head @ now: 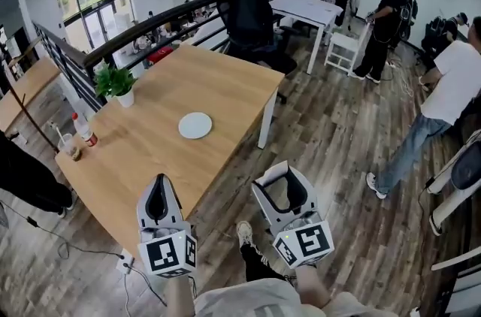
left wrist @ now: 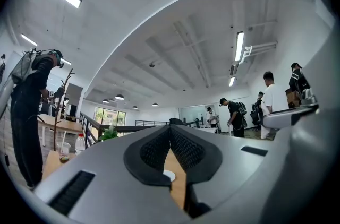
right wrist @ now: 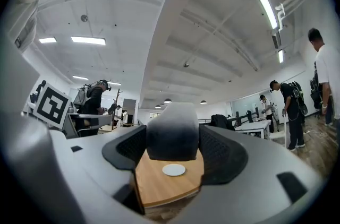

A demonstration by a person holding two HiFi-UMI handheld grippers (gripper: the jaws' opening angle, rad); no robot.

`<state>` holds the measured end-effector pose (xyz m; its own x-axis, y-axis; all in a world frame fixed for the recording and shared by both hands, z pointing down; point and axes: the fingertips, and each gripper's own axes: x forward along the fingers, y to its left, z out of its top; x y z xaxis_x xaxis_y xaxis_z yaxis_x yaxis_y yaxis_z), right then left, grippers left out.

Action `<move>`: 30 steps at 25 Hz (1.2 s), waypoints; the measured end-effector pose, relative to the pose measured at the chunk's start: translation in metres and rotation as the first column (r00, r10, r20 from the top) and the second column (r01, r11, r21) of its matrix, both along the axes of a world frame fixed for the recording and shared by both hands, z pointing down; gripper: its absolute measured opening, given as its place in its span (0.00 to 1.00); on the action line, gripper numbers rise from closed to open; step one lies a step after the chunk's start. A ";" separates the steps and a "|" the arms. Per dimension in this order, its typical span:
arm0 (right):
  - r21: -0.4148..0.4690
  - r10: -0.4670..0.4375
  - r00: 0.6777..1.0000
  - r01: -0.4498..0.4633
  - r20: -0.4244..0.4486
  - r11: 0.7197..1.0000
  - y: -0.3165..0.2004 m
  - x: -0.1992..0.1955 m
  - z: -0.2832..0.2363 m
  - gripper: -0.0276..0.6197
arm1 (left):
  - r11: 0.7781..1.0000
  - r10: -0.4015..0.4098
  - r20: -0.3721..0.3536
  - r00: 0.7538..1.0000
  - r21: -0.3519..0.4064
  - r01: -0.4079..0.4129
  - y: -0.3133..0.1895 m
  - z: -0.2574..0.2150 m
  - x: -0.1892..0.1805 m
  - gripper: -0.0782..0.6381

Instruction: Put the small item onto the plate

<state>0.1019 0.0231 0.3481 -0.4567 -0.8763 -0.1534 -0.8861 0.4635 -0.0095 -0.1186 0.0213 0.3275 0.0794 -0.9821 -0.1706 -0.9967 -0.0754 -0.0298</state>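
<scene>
Just one white plate (head: 195, 125) on the wooden table (head: 233, 86). The right gripper (head: 288, 186) is clamped on one small grey block (right wrist: 172, 130), well apart from the plate. The left gripper (head: 158, 197), also well short of the plate, has its jaws pinched together with nothing in them.

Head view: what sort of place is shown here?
Probably an open-plan office, perhaps on an upper floor: a wooden table, a white desk with a black office chair, and a railing beyond.
</scene>
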 end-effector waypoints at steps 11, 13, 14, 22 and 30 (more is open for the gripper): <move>0.063 -0.146 0.987 0.150 -0.060 0.987 -0.195 -0.001 -0.049 0.53 | 0.989 -0.147 0.023 0.989 0.006 0.147 -0.174 -0.033 0.007 0.12; 0.067 -0.182 0.981 0.187 -0.070 0.980 -0.220 -0.007 -0.053 0.53 | 0.981 -0.194 0.030 0.980 0.005 0.194 -0.190 -0.039 0.000 0.12; 0.064 -0.203 0.977 0.207 -0.070 0.976 -0.230 -0.012 -0.054 0.53 | 0.976 -0.220 0.034 0.975 0.001 0.220 -0.196 -0.041 -0.005 0.12; 0.054 -0.308 0.951 0.308 -0.008 0.950 -0.279 -0.024 -0.052 0.53 | 0.944 -0.329 0.087 0.940 0.003 0.330 -0.234 -0.060 -0.008 0.12; 0.066 -0.324 0.946 0.324 -0.014 0.944 -0.312 -0.021 -0.056 0.53 | 0.952 -0.306 0.054 0.950 0.031 0.305 -0.263 -0.072 0.016 0.12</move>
<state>0.0811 -0.2892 0.2917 -0.7149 -0.6685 -0.2049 -0.6877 0.7252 0.0336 -0.1029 -0.2419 0.2560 -0.2138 -0.9569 -0.1964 -0.9684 0.2341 -0.0860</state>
